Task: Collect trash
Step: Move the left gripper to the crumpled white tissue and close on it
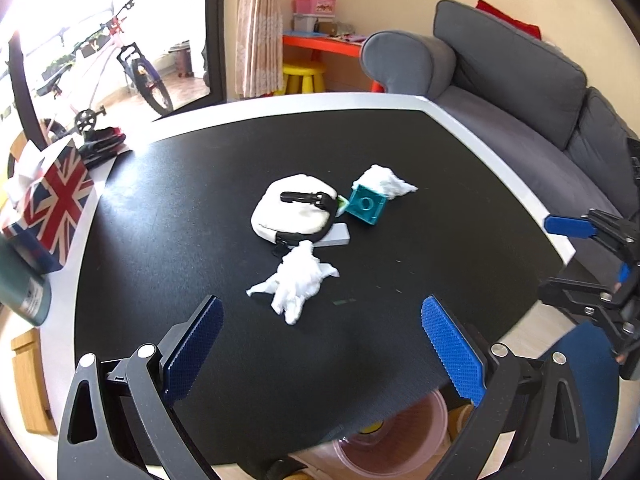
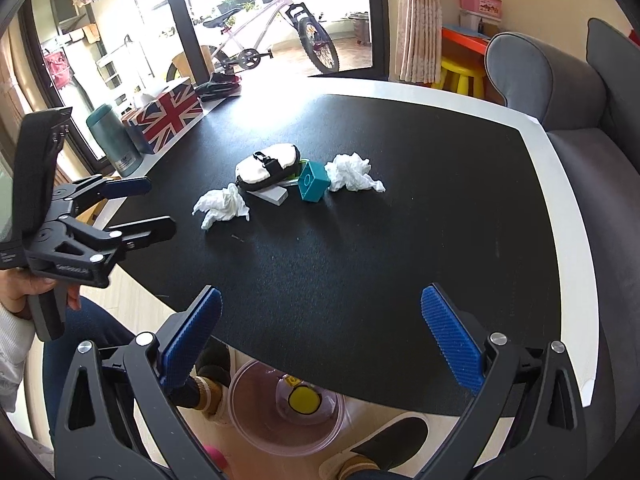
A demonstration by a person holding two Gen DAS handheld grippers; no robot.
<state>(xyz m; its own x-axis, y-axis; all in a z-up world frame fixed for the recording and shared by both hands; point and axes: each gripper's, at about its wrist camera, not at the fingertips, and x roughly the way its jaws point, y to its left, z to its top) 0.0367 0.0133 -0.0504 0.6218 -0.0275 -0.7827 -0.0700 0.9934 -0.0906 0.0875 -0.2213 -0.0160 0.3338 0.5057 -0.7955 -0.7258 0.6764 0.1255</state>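
Left tongs (image 1: 322, 344): spread, empty.
Right tongs (image 2: 320, 336): spread, empty.
Tissues (image 1: 294, 284) (image 1: 386, 180): flank pouch (image 1: 294, 210), cube (image 1: 365, 209).
Bowl (image 2: 286, 412): floor, under surface (image 1: 240, 352) edge.

right hand-held gripper (image 2: 320, 336) spread, empty | two tissues (image 2: 222, 205) (image 2: 352, 176) on table (image 2: 400, 240)

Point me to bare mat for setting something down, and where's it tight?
Bare: the near half of the black mat, between the grippers and the near tissue; also the right side toward the sofa. Crowded: mid-table, where white pouch, teal block and far tissue cluster; left edge holds flag box and can.
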